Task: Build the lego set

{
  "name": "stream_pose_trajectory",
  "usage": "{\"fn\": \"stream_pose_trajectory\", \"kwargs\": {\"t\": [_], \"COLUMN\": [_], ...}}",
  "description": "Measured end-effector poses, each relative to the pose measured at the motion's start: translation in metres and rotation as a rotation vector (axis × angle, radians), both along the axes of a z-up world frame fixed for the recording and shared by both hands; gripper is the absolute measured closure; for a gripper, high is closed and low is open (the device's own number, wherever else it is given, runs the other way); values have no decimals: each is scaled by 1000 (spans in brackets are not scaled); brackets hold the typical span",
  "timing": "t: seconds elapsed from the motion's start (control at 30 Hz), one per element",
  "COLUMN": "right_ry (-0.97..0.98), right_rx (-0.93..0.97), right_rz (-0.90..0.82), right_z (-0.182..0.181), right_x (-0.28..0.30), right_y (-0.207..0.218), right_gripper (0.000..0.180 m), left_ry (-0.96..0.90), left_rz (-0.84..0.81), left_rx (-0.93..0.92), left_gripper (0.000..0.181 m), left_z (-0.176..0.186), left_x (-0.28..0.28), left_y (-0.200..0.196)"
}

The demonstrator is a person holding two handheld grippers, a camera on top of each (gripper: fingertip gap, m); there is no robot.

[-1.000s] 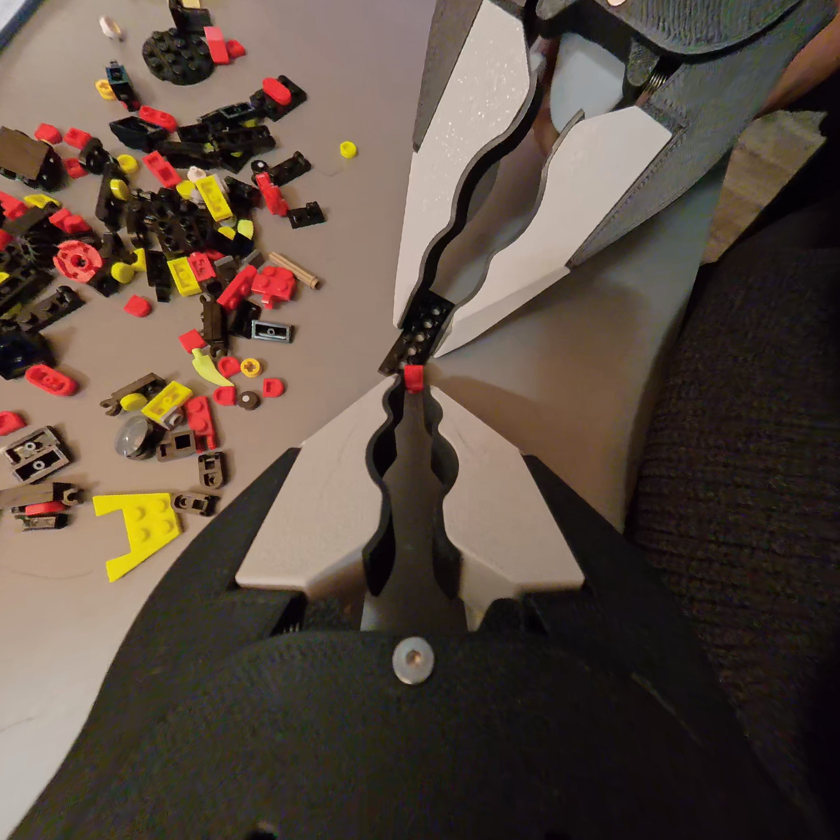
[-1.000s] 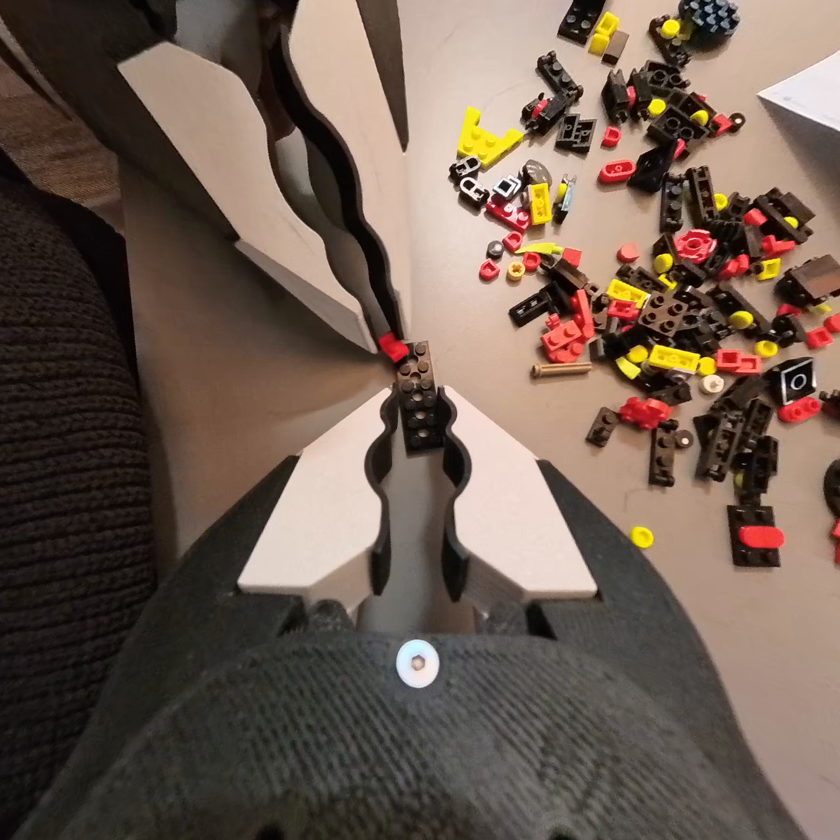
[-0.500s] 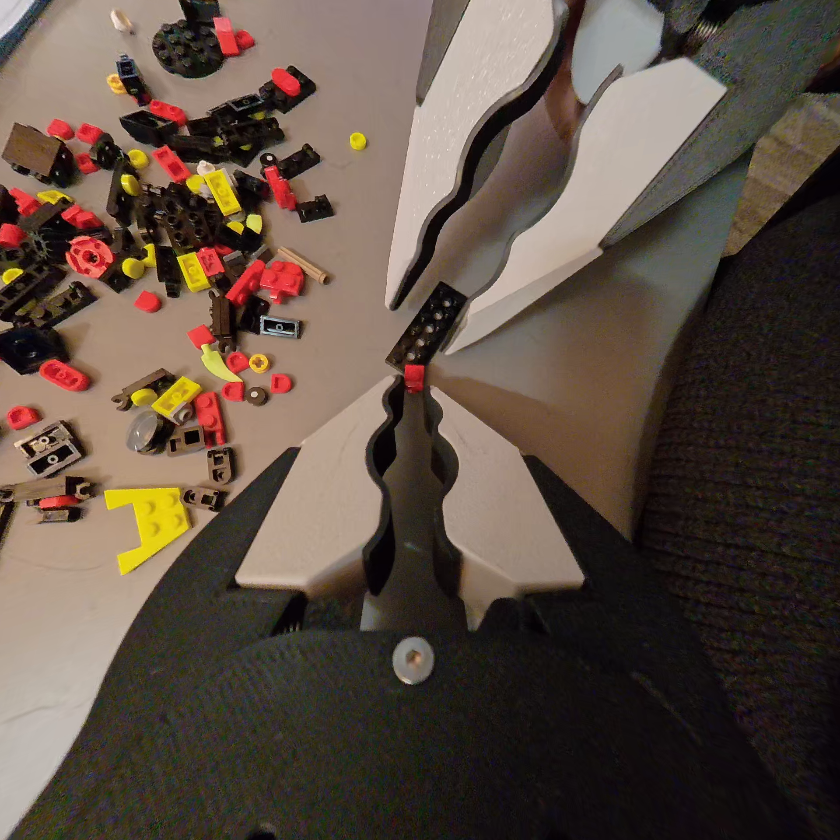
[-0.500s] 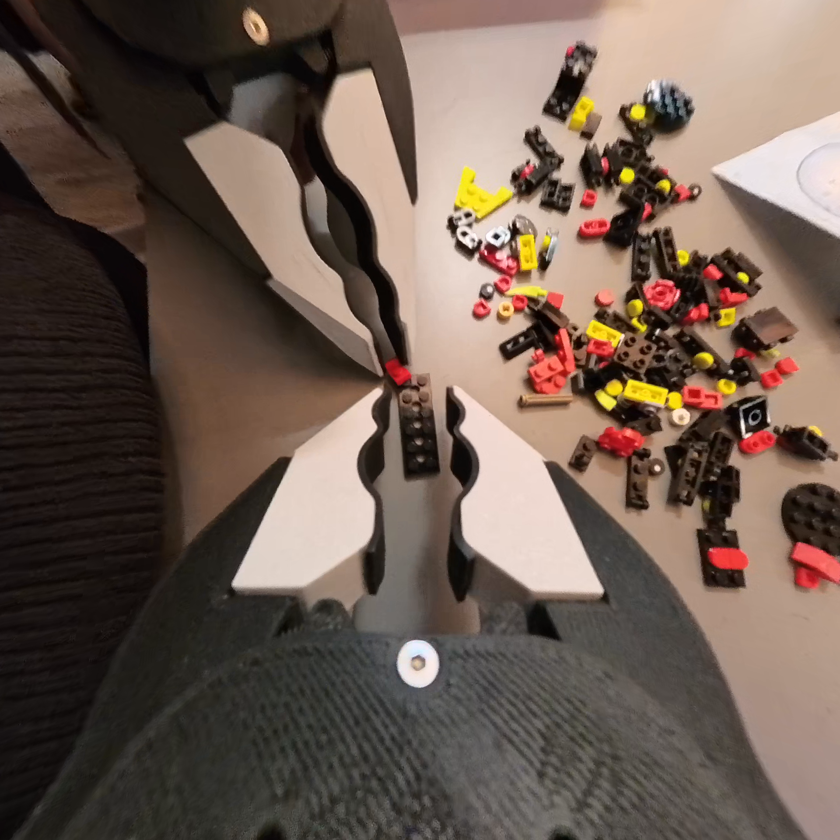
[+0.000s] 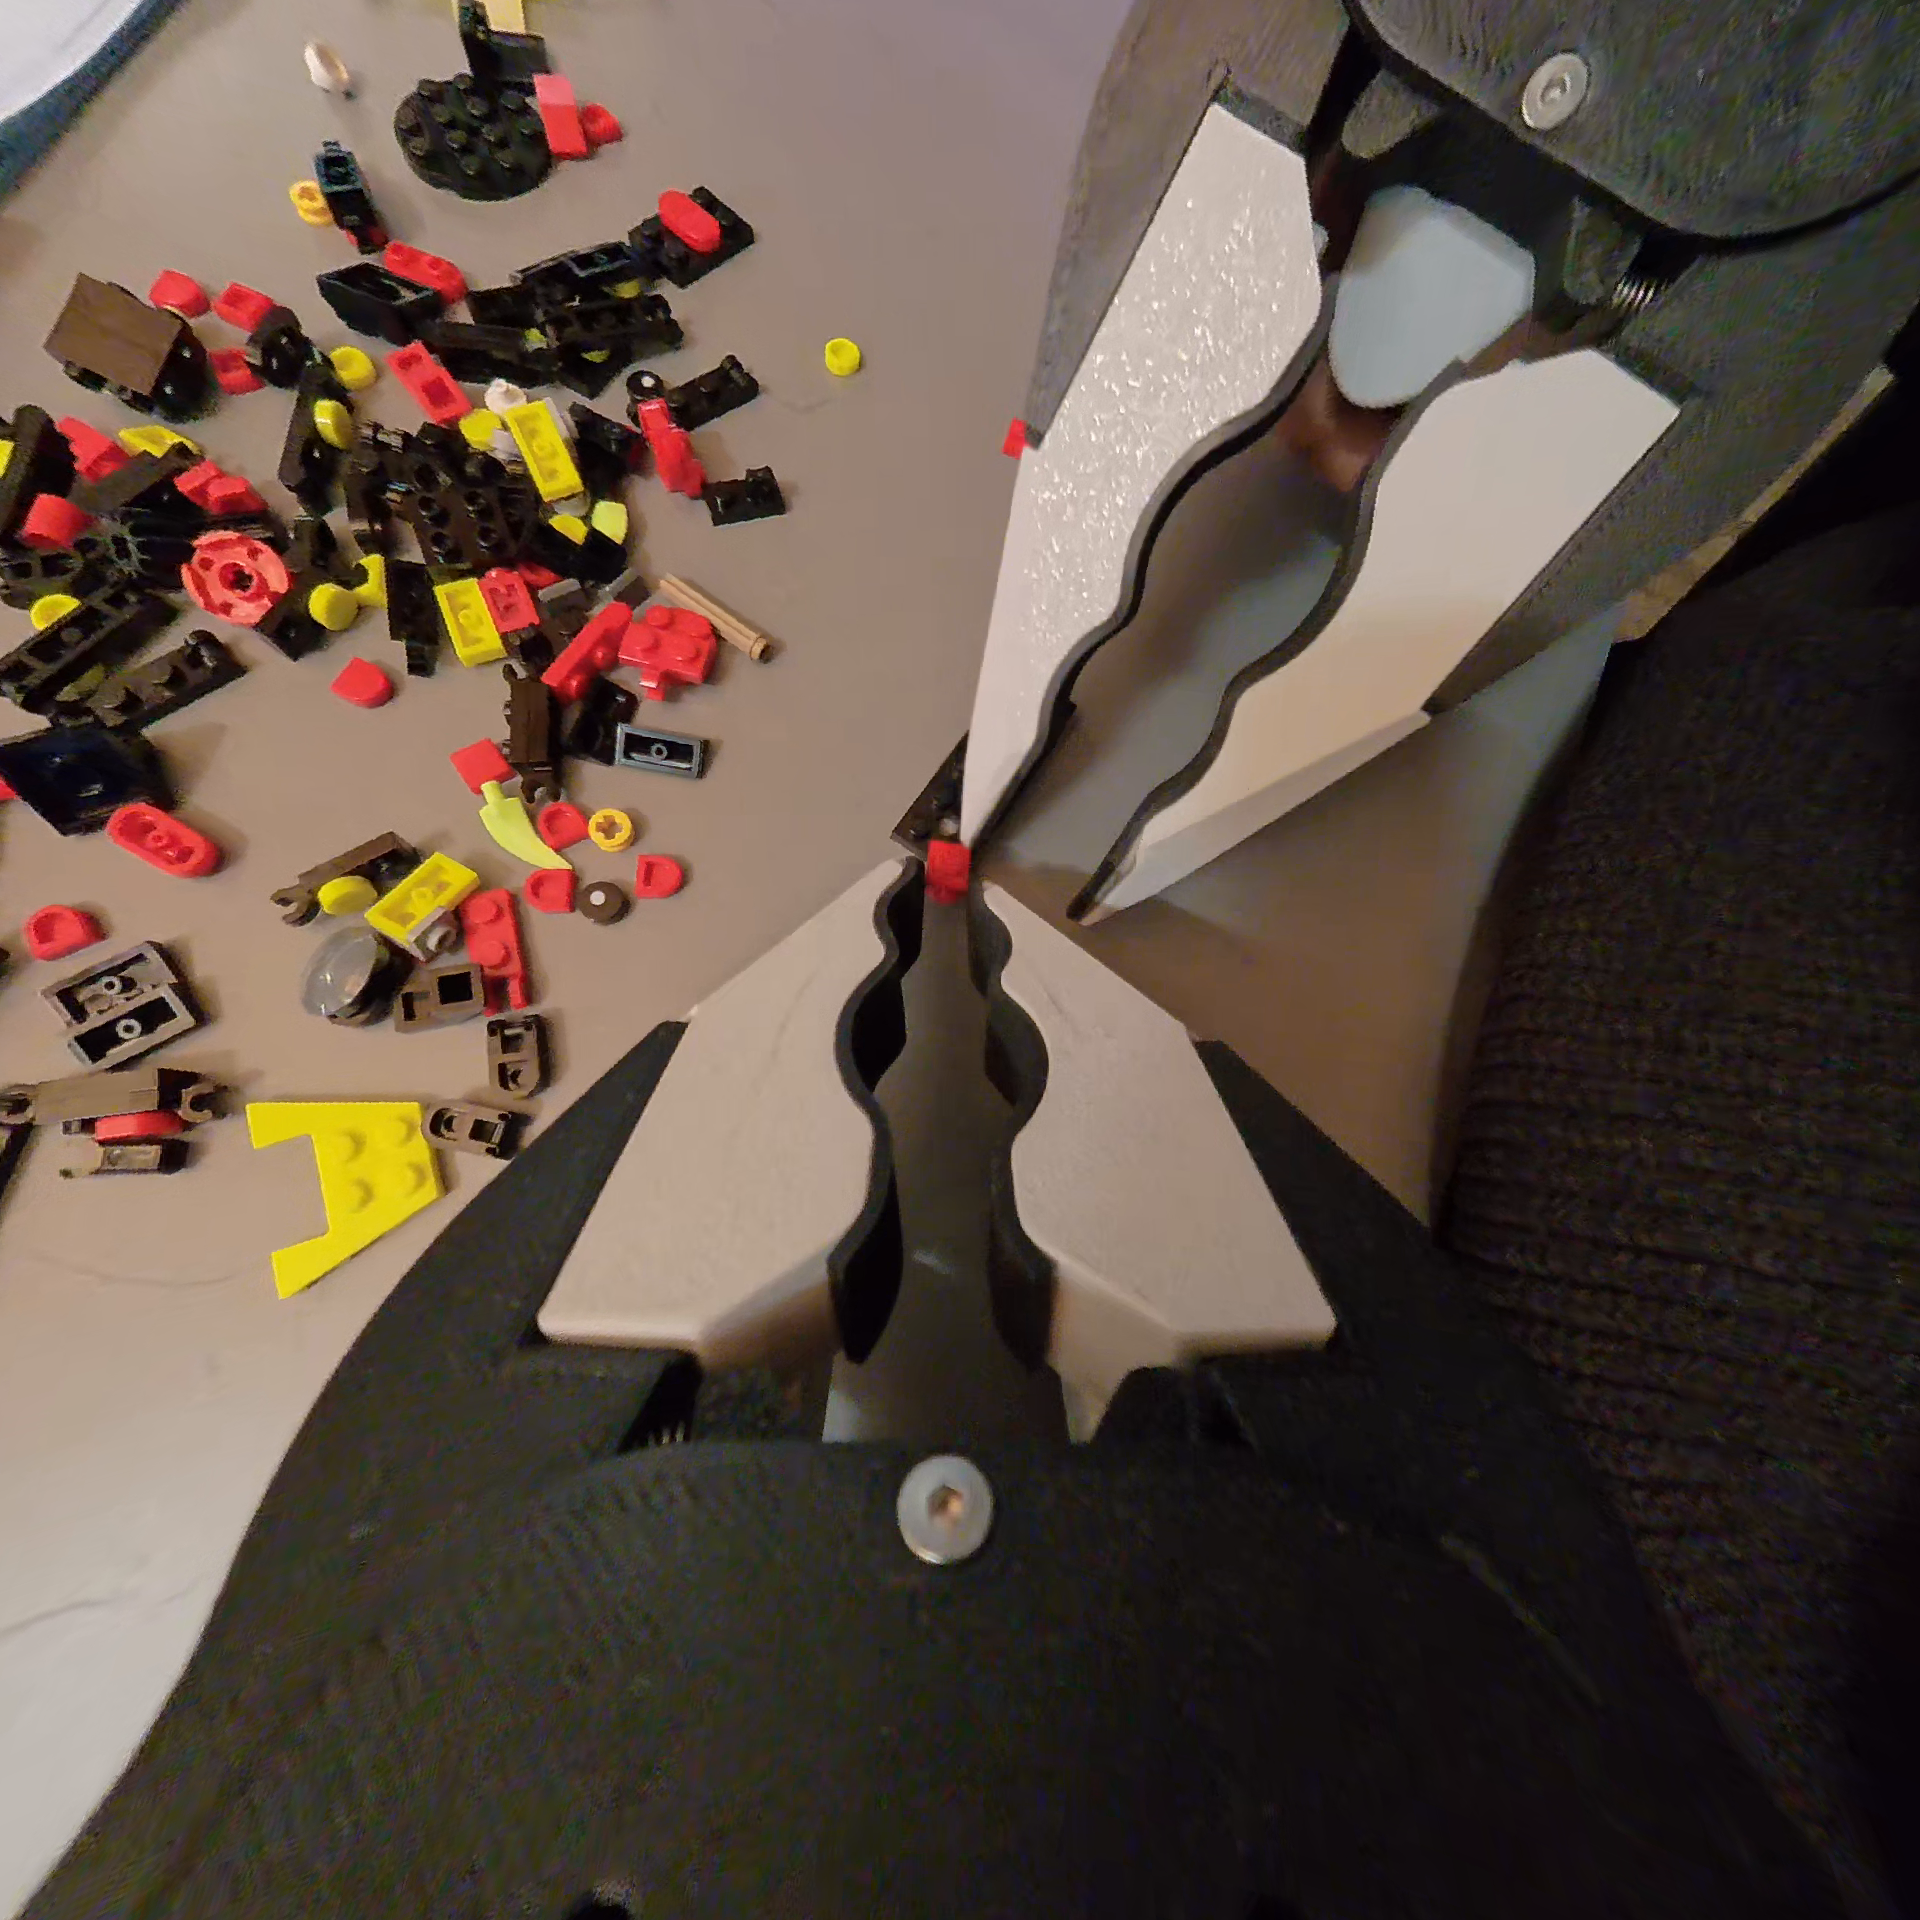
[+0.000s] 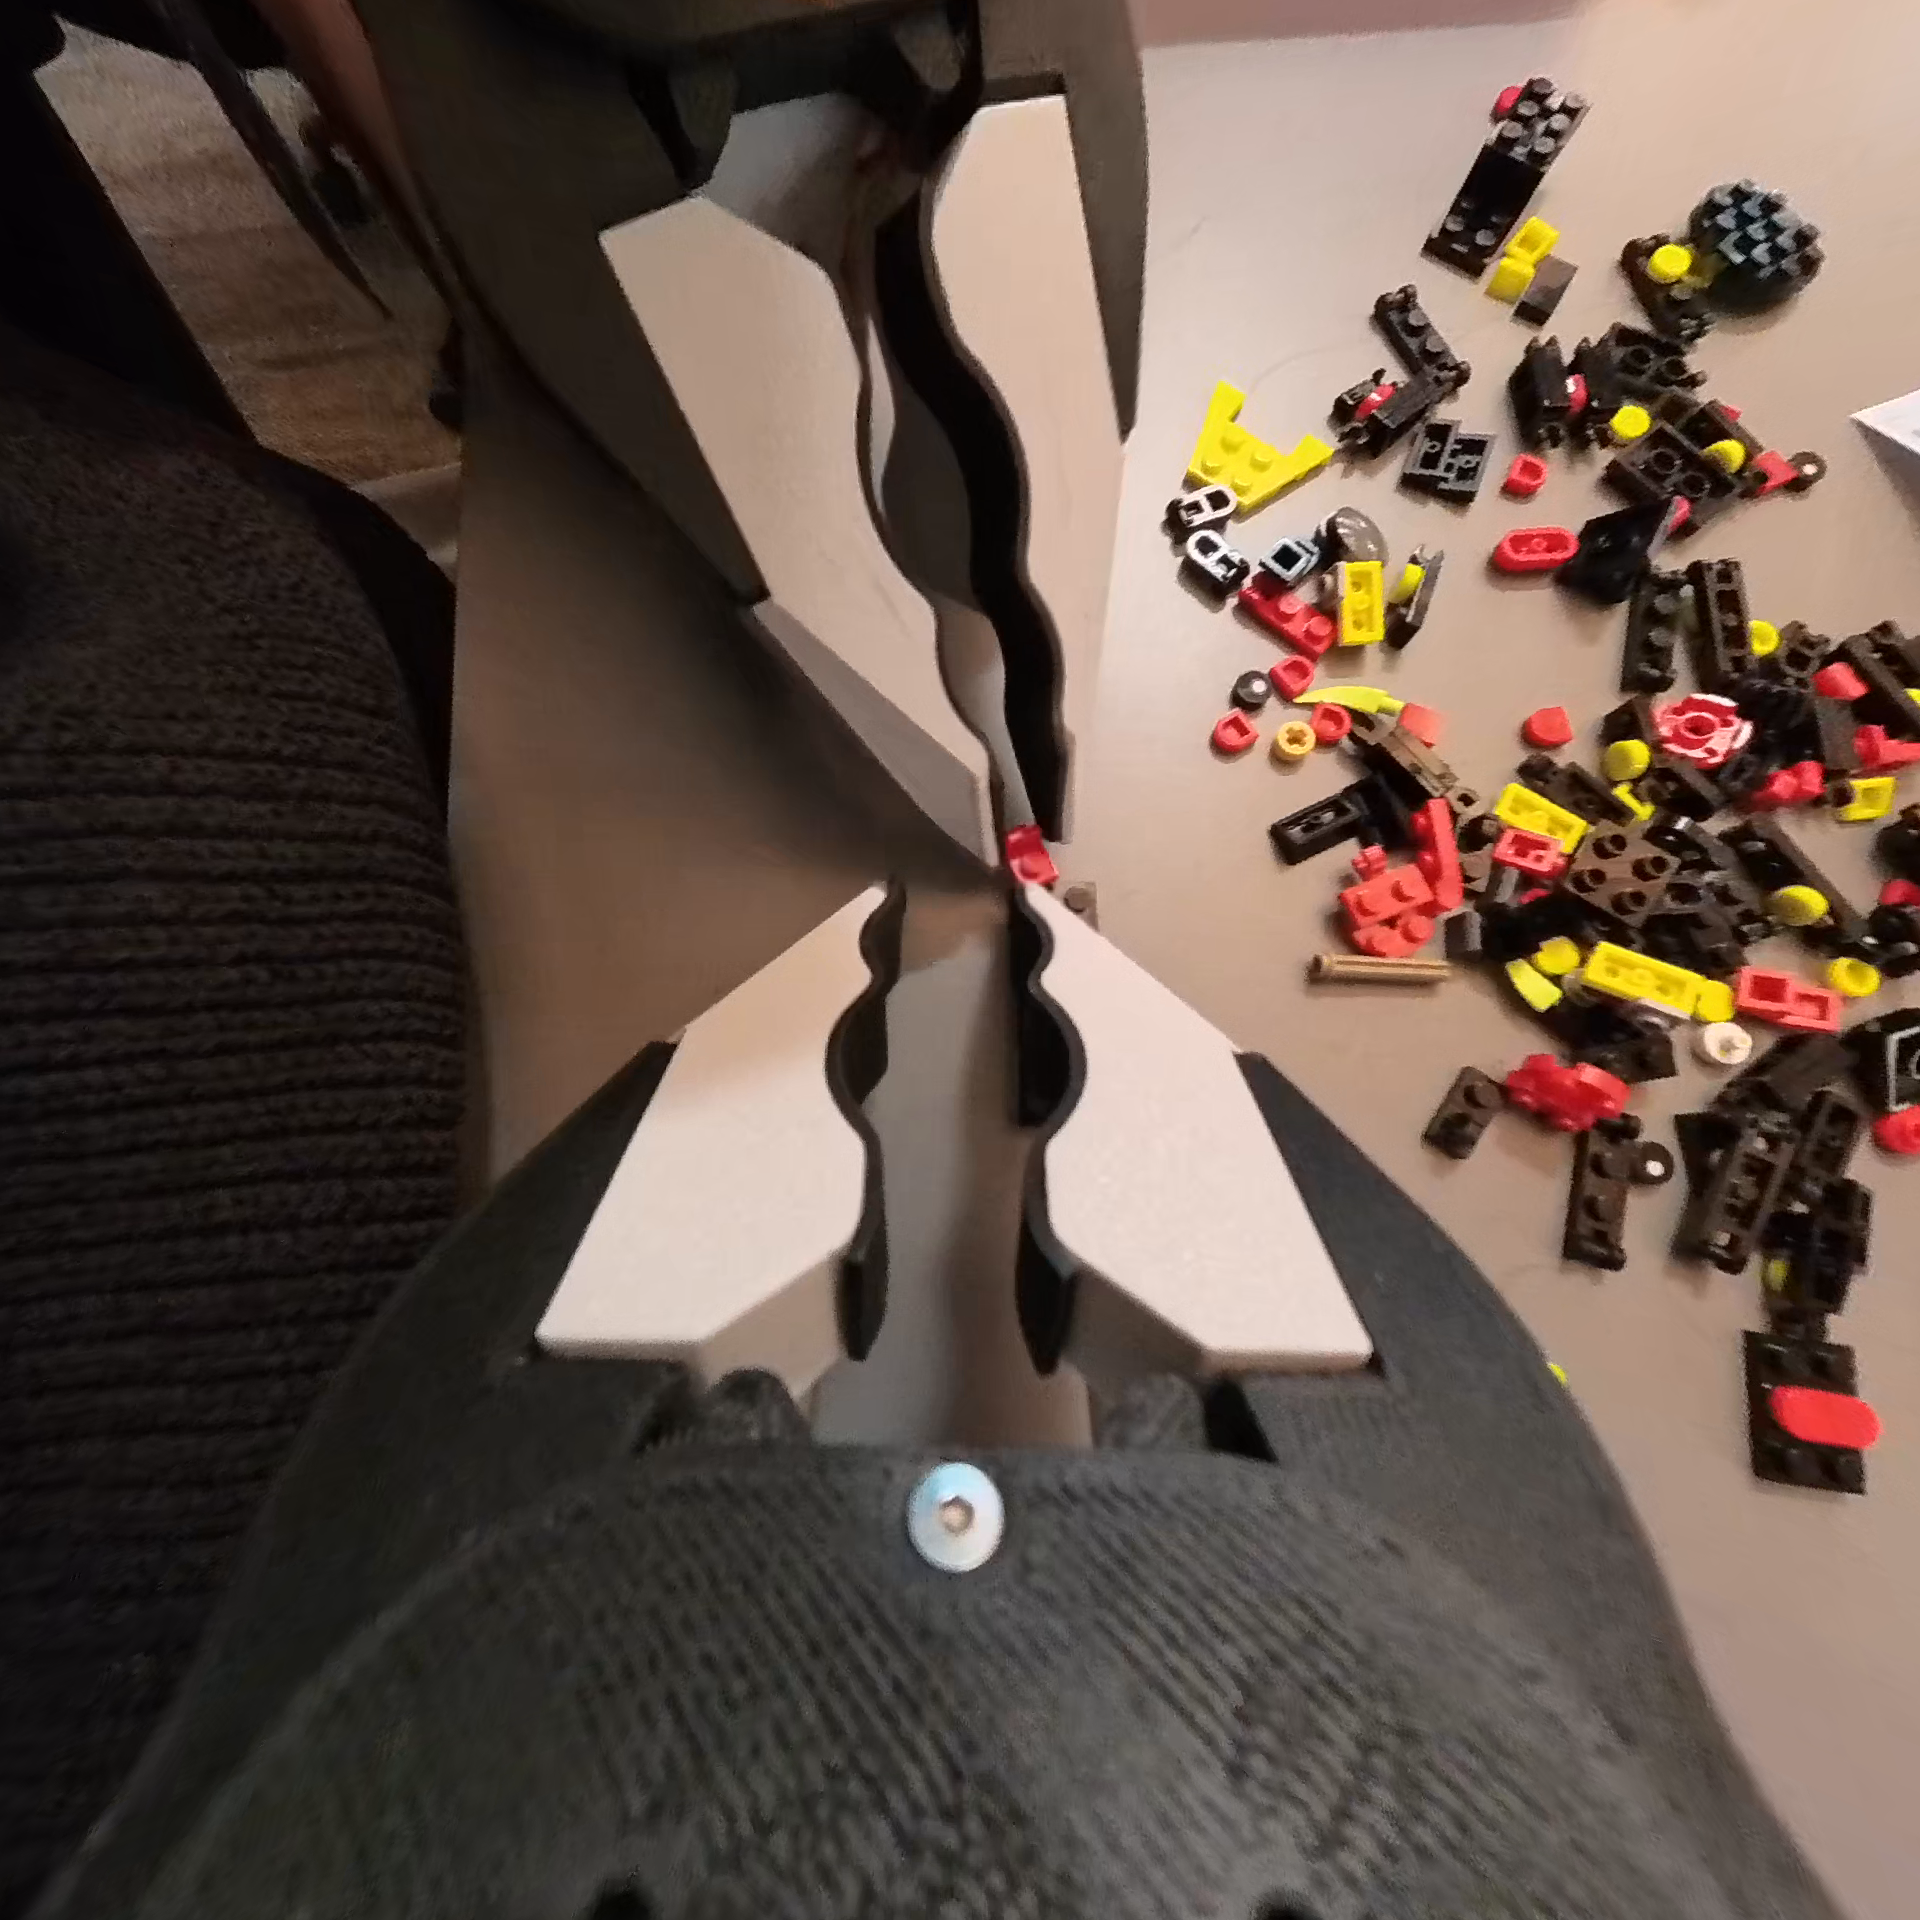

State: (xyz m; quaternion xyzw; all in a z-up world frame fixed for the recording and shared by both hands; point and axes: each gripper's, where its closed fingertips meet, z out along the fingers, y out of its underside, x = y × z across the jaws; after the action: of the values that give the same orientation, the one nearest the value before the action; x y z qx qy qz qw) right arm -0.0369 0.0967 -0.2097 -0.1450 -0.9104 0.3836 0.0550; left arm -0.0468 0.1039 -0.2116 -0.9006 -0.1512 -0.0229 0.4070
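Observation:
My left gripper (image 5: 948,878) is shut on a small red piece (image 5: 948,871), held above the grey table near its edge. A black studded plate (image 5: 933,805) sits at that red piece, mostly hidden behind one finger of my right gripper (image 5: 1029,873). In the right wrist view, my right gripper (image 6: 956,894) is open and empty. The red piece (image 6: 1027,854) sits just past its right fingertip, pinched by the left gripper (image 6: 1023,842). Only a corner of the plate (image 6: 1078,896) shows, outside the jaws. I cannot tell if plate and red piece are joined.
A loose pile of black, red and yellow bricks (image 5: 468,499) covers the table (image 5: 883,260). It holds a yellow wedge plate (image 5: 353,1174), a round black plate (image 5: 473,135) and a tan axle (image 6: 1377,968). Dark knitted fabric (image 5: 1714,1039) lies beyond the table edge.
My right gripper, shut on the black plate a second ago, opened and let it go. It then shifted so the plate lies outside its jaws. The left gripper still pinches the red piece.

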Motion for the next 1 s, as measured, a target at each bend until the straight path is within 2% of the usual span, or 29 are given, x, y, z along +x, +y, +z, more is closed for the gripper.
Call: {"fn": "stream_pose_trajectory", "kwargs": {"t": [0.5,0.8,1.0], "right_ry": [3,7,-4], "right_rx": [-4,-12,-7], "right_rz": [-8,-22,-39], "right_z": [1,3,1], "right_x": [-2,-5,-8], "right_y": [3,6,11], "right_gripper": [162,162,162], "left_ry": [-37,-101,-161], "left_rz": [13,52,20], "left_rx": [14,71,53], "left_gripper": [176,176,176], "left_z": [1,8,3], "left_x": [-2,-9,0], "left_y": [-4,-6,-7]}}
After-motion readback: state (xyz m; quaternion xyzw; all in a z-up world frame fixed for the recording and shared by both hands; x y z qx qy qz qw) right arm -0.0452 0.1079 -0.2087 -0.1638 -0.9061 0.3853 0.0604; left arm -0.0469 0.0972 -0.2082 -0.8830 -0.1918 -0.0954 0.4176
